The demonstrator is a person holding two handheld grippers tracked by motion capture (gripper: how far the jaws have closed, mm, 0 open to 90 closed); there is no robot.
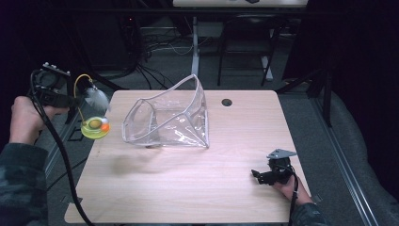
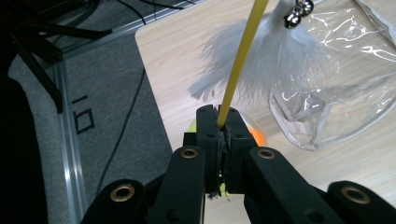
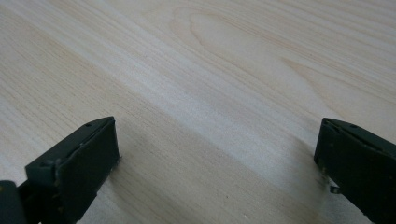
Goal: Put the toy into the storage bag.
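While the left gripper hangs off the table's left edge, its 2 jaws are clamped tight on the thin yellow wand of a cat toy. In the left gripper view the wand runs up and away from the pinch point, so its long axis lies roughly in line with the jaws. From above, it arcs over and back down to the toy's yellow-green base, which sits at or just above the table's left rim; whether it touches the wood cannot be told. A white feather tuft with a small bell hangs near the top of the arc.

Just to the right of the toy lies a clear plastic bag on its side, mouth facing left toward the feathers. Judging by this, the likely move carries the toy rightward into that mouth, and the left hand is far nearer.

Well apart, near the front right corner, the right gripper rests with its jaws spread wide over bare wood, gripping nothing. The base's orange ball is half hidden behind the left jaws.
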